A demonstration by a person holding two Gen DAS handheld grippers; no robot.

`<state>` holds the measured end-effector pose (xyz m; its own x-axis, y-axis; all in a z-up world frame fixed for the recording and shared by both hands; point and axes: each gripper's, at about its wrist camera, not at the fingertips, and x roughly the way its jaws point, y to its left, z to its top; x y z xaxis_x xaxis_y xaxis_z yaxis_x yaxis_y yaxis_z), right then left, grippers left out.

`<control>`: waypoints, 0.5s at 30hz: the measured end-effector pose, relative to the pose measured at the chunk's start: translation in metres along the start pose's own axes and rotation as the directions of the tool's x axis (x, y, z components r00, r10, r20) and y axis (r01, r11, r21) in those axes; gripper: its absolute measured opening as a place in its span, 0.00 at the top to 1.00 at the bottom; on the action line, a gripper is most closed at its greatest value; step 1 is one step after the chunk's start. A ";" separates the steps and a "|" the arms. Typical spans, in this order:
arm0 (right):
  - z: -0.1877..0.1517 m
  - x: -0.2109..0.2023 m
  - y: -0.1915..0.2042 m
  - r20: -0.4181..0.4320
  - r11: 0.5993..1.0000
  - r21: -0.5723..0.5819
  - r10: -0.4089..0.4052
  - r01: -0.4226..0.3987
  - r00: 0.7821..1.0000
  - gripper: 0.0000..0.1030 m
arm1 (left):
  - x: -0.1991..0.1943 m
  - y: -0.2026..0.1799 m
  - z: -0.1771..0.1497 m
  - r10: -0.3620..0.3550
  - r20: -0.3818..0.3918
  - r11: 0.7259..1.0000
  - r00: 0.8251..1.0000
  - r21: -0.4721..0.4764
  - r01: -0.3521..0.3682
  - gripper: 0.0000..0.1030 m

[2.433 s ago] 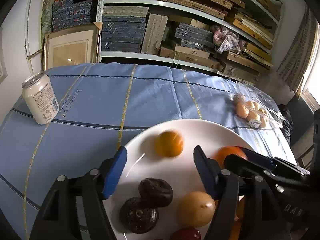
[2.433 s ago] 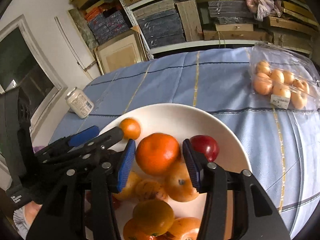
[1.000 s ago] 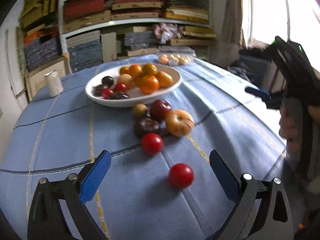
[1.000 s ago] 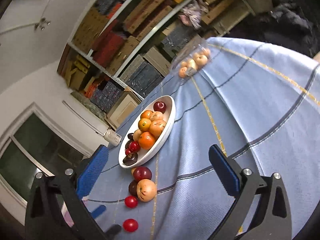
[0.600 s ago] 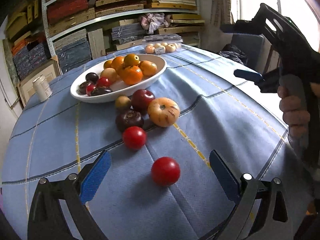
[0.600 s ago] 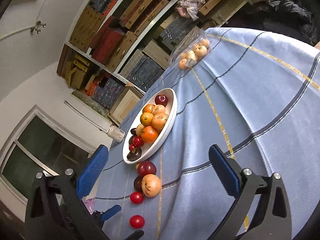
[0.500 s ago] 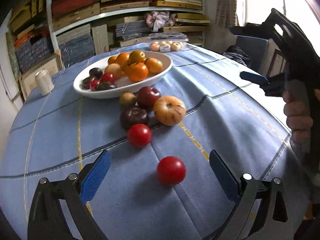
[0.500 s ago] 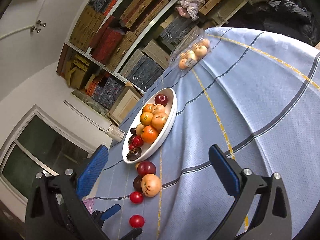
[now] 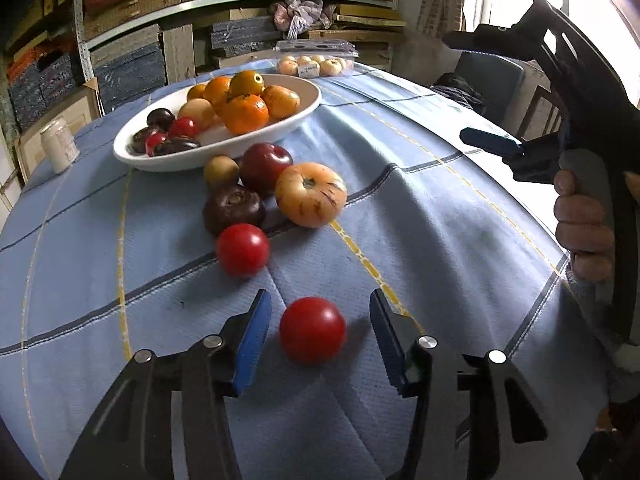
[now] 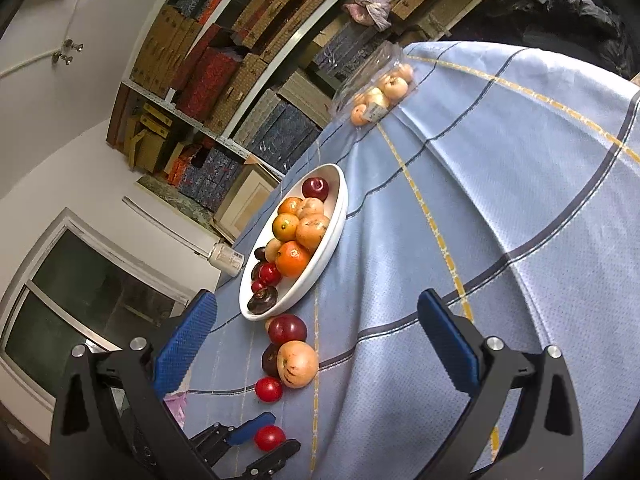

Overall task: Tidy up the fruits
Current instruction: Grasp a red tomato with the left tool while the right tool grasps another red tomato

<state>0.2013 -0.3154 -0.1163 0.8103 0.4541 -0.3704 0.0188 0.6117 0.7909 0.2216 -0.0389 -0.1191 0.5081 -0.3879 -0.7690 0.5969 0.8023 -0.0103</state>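
Closing the left gripper (image 9: 318, 338) around the small round red tomato (image 9: 312, 329) low in the middle of the frame, blue pads not touching yet, right gripper (image 10: 316, 340) spread wide and empty; could roll away if bumped on one side first

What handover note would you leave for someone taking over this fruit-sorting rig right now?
Left tongs: jaws closing around the nearest red tomato on the blue cloth; pads not yet touching it.
Right tongs: open, empty, held above the cloth.
White dish: holds oranges, tomatoes and dark fruits.
Loose beside the dish: a second red tomato, a dark fruit, a striped yellow fruit, a red apple, a small brown fruit.
Done: part of the fruit sits in the dish.
Left: grip this tomato, then sort the other loose fruits.
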 end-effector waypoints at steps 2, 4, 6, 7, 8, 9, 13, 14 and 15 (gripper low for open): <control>-0.001 0.002 0.003 -0.015 1.000 -0.022 -0.002 0.002 1.000 0.04 | 0.001 0.000 0.000 0.008 -0.002 1.000 1.000 -0.003 -0.008 0.55; -0.003 0.005 0.009 -0.033 0.998 -0.068 -0.013 0.011 0.999 0.04 | 0.001 0.000 -0.001 0.015 -0.002 1.000 1.000 -0.006 -0.015 0.56; -0.006 0.007 0.017 -0.043 0.993 -0.119 -0.030 0.024 0.999 0.04 | 0.001 0.001 0.000 0.016 0.001 1.000 1.000 -0.012 -0.016 0.68; -0.008 0.008 0.021 -0.046 0.988 -0.152 -0.039 0.032 0.998 0.04 | 0.000 0.002 0.000 0.014 0.005 1.000 1.000 -0.015 -0.014 0.71; -0.011 0.009 0.026 -0.048 0.982 -0.186 -0.049 0.039 0.998 0.04 | -0.001 0.002 0.000 0.013 0.009 1.000 1.000 -0.019 -0.013 0.71; -0.013 0.010 0.030 -0.050 0.976 -0.215 -0.057 0.045 0.997 0.04 | -0.002 0.002 0.000 0.014 0.013 1.000 1.000 -0.019 -0.013 0.71; -0.020 0.012 0.041 -0.047 0.957 -0.287 -0.067 0.051 0.997 0.11 | -0.005 0.000 0.000 0.013 0.030 1.000 0.999 -0.012 -0.013 0.71; -0.023 0.012 0.044 -0.046 0.950 -0.307 -0.075 0.057 0.996 0.18 | -0.010 0.003 0.000 0.013 0.050 1.000 0.999 -0.023 -0.012 0.71; -0.026 0.014 0.046 -0.042 0.941 -0.330 -0.098 0.078 0.994 0.33 | -0.015 0.006 0.000 0.013 0.069 0.999 0.998 -0.040 -0.010 0.71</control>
<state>0.1981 -0.2644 -0.0972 0.7792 0.4191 -0.4661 -0.1118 0.8246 0.5545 0.2177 -0.0282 -0.1080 0.5575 -0.4080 -0.7230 0.5667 0.8235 -0.0278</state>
